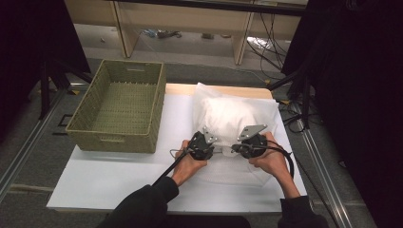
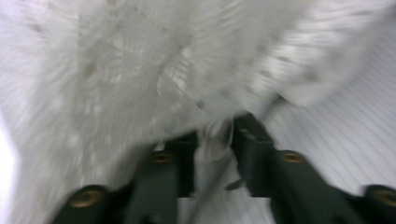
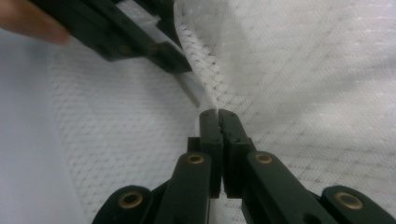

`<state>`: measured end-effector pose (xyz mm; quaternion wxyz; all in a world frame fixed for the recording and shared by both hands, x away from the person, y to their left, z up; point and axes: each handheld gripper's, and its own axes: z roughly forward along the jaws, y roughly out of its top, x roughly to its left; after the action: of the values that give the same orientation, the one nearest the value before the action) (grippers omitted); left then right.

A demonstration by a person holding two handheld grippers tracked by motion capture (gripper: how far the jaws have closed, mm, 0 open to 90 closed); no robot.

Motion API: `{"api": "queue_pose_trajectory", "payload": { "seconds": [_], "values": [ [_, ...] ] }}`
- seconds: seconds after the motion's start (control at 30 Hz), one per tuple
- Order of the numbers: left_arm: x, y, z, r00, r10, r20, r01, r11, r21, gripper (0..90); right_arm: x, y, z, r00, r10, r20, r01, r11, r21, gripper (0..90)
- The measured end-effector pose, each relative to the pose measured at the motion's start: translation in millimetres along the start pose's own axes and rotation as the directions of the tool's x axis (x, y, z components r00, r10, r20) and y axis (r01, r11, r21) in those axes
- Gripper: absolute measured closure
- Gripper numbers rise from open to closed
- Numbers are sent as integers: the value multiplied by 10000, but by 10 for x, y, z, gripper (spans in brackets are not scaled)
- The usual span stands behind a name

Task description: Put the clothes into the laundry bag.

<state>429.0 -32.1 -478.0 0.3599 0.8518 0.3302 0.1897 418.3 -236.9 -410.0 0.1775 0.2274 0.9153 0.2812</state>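
White mesh bag [image 1: 228,118], netted and puffy, on foam sheet [image 1: 104,180] beside woven basket [image 1: 119,107]. Right gripper [image 3: 218,114] clamped on its hem; left gripper [image 2: 215,135] part-open, fabric between.

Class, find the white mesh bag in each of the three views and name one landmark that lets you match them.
High view: the white mesh bag lies right of centre on the table, beside the woven basket.
Left gripper view: blurred, it covers the upper left, an edge between the jaws.
Right gripper view: it spreads across the right and centre.
Shared landmark: the bag's near edge, where both grippers meet.
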Motion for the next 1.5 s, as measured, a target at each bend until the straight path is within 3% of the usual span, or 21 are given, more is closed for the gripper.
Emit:
{"api": "queue_pose_trajectory", "payload": {
  "seconds": [0.03,0.1,0.17,0.2,0.33,0.4,0.43,0.47,0.57,0.6,0.63,0.73,0.8,0.83,0.9,1.03,1.2,1.27,1.37,1.4,1.5],
  "values": [
    [0,0,0,10000,0,0,0,10000,0,640,20,0,10,9998,137,-168,-136,9999,67,900],
    [-47,-119,-324,9967,586,568,-587,9983,7,595,43,-20,40,9997,117,-219,-112,9997,232,900],
    [-39,-173,-449,9953,813,524,-816,9967,31,556,49,-33,51,9994,117,-334,-108,9996,247,900],
    [19,-283,-667,9952,888,422,-895,9958,170,524,64,-53,62,9988,177,-453,-163,9994,321,900],
    [273,-516,-920,9996,-15,-288,24,9995,299,429,85,-71,55,9974,238,-679,-210,9989,415,900],
    [358,-612,-894,9992,-394,50,386,9923,1180,371,101,-81,60,9977,169,-662,-141,9990,433,900],
    [358,-612,-894,9992,-394,50,386,9923,1180,344,101,-81,60,9977,169,-662,-141,9990,433,900],
    [405,-700,-827,9957,-898,236,855,9860,1430,347,127,-95,74,9968,194,-769,-153,9985,531,900],
    [486,-754,-738,9888,-1310,712,1171,9778,1736,411,131,-123,91,9963,24,-864,21,9986,528,900],
    [485,-759,-729,9839,-1533,922,1368,9769,1643,464,145,-135,81,9960,335,-834,-280,9974,665,900],
    [498,-755,-735,9838,-1419,1092,1229,9788,1639,513,129,-142,91,9963,65,-857,-15,9983,581,900],
    [511,-750,-745,9795,-1307,1530,1085,9834,1457,720,136,-178,106,9955,191,-928,-127,9976,687,900],
    [483,-766,-779,9835,-1030,1486,831,9875,1343,854,157,-201,124,9938,349,-1059,-263,9963,815,900],
    [483,-766,-779,9835,-1030,1486,831,9875,1343,862,157,-201,124,9938,349,-1059,-263,9963,815,900],
    [389,-809,-927,9865,-129,1634,-100,9903,1387,864,169,-228,148,9931,76,-1166,32,9957,923,900],
    [366,-879,-985,9866,-32,1631,-194,9904,1371,863,214,-272,239,9922,-15,-1244,177,9914,1296,900],
    [312,-889,-979,9839,131,1784,-379,9899,1363,853,176,-257,196,9954,152,-948,-65,9958,917,893],
    [315,-883,-1001,9845,93,1750,-322,9912,1285,853,183,-275,193,9931,695,-949,-601,9933,986,836],
    [306,-884,-1016,9839,81,1784,-305,9919,1232,856,171,-279,140,9940,813,-726,-771,9953,591,742],
    [308,-883,-1019,9821,298,1862,-523,9918,1169,856,209,-284,-14,9924,1118,-520,-1109,9936,194,707],
    [292,-884,-1025,9825,272,1844,-500,9915,1200,857,223,-361,-234,9950,994,-89,-997,9939,-464,670]
  ]
}}
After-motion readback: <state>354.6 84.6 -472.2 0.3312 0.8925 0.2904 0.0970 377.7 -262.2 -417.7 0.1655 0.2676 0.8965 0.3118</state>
